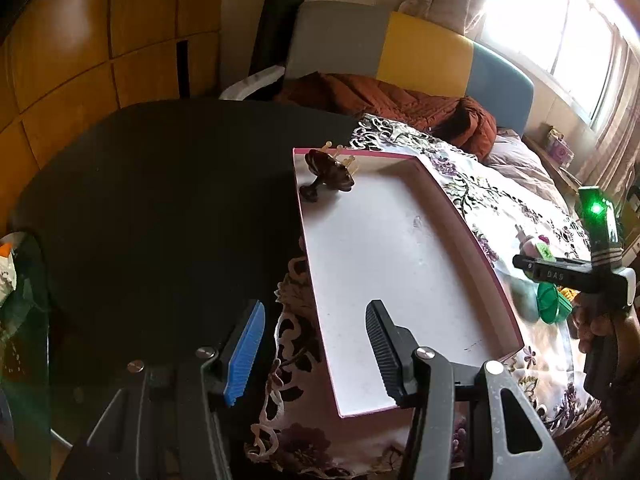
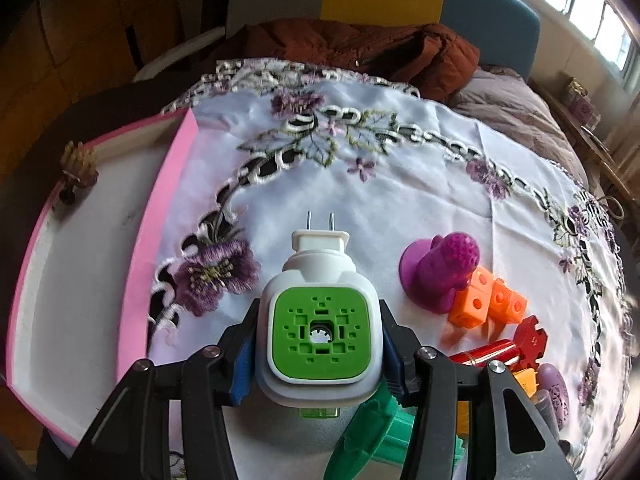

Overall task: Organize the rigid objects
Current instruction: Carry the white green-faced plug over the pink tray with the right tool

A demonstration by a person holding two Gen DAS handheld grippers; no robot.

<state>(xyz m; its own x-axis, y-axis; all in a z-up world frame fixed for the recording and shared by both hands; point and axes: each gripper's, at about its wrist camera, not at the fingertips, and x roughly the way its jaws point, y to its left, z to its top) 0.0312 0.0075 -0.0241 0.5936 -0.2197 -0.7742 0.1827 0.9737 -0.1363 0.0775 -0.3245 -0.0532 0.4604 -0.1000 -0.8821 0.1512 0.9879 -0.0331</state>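
Note:
A shallow pink-walled box with a white floor point(image 1: 404, 264) lies on the embroidered cloth; it also shows at the left of the right wrist view point(image 2: 80, 240). A dark brown hair claw clip point(image 1: 328, 174) lies in its far corner point(image 2: 78, 170). My left gripper point(image 1: 316, 356) is open and empty over the box's near left edge. My right gripper point(image 2: 316, 344) is shut on a white plug-in device with a green face point(image 2: 320, 320), held above the cloth to the right of the box. The right gripper also shows in the left wrist view point(image 1: 532, 258).
Loose toys lie on the cloth at the right: a purple suction piece point(image 2: 440, 268), orange cubes point(image 2: 488, 300), red parts point(image 2: 516, 344), a green plastic piece point(image 2: 380, 436). A black tabletop point(image 1: 160, 200) lies left of the box. A rust jacket point(image 2: 360, 52) lies behind.

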